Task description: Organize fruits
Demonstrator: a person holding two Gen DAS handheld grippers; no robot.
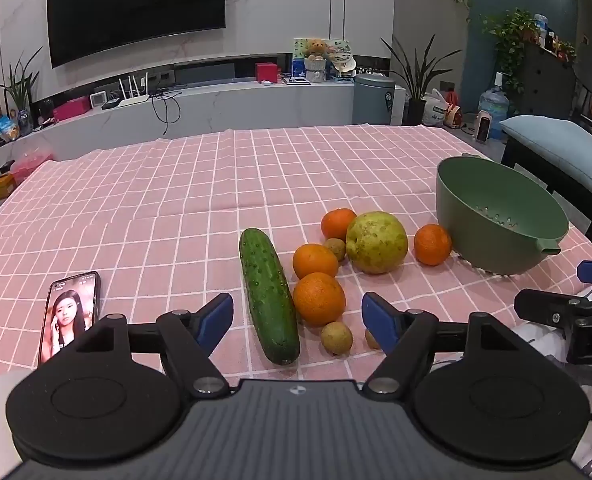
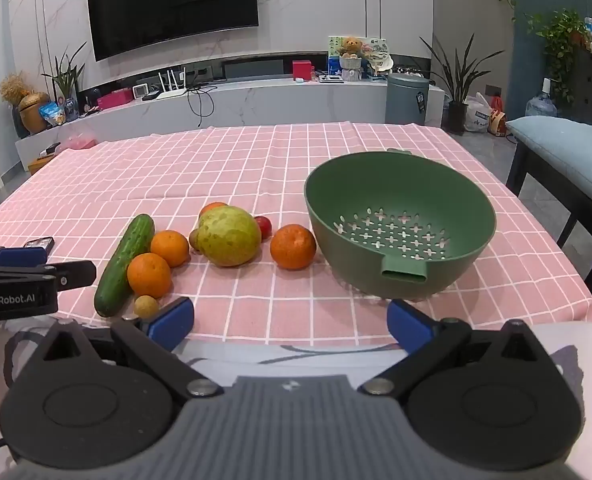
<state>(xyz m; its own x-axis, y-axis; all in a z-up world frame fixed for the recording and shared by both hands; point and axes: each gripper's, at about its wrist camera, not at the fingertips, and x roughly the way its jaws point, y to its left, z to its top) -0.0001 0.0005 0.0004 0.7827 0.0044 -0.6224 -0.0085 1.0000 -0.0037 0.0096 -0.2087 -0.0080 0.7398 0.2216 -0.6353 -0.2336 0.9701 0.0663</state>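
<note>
On the pink checked tablecloth lie a cucumber, several oranges, a large yellow-green fruit, small brown fruits and a small red fruit. An empty green colander bowl stands to their right. My left gripper is open, hovering over the near edge, with the cucumber's near end and an orange seen between its fingers, untouched. Open as well, my right gripper hangs before the table's front edge, short of the bowl, holding nothing.
A phone with a lit screen lies at the near left of the table. A chair with a blue cushion stands to the right of the table. Behind are a TV wall, a low shelf and a grey bin.
</note>
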